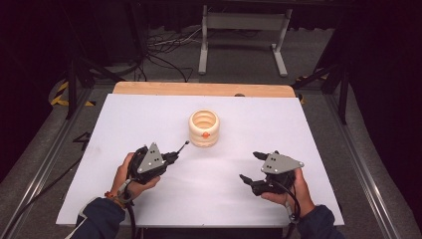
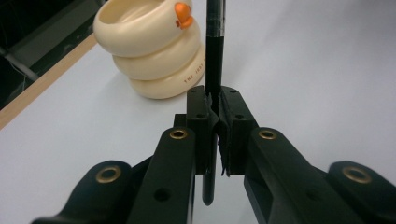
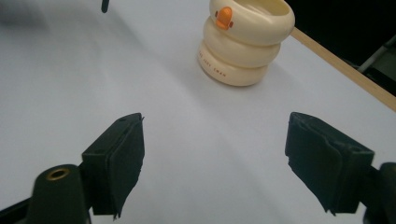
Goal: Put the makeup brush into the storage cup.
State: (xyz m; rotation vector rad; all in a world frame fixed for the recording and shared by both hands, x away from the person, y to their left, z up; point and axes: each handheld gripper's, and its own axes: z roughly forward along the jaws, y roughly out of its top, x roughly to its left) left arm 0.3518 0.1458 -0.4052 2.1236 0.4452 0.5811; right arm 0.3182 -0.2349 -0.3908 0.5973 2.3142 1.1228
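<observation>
My left claw point(image 1: 171, 158) is clenched on a black pen point(image 1: 182, 147) whose long axis points up-right toward the cream cup point(image 1: 203, 128) at frame centre on the desk point(image 1: 298, 149), nearer than my released right claw point(image 1: 252, 167).

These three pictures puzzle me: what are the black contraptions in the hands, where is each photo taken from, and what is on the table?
No robot here: a person holds a hand-operated black gripper in each hand. The high view looks down from above the white table. The other two come from small cameras riding on each gripper, looking along its jaws. On the table stands a cream pot shaped like three stacked rings, with a small orange knob on its rim. The left gripper has its jaws closed on a thin black pen-like stick, pointing toward the pot. The right gripper is open and holds nothing.
</observation>
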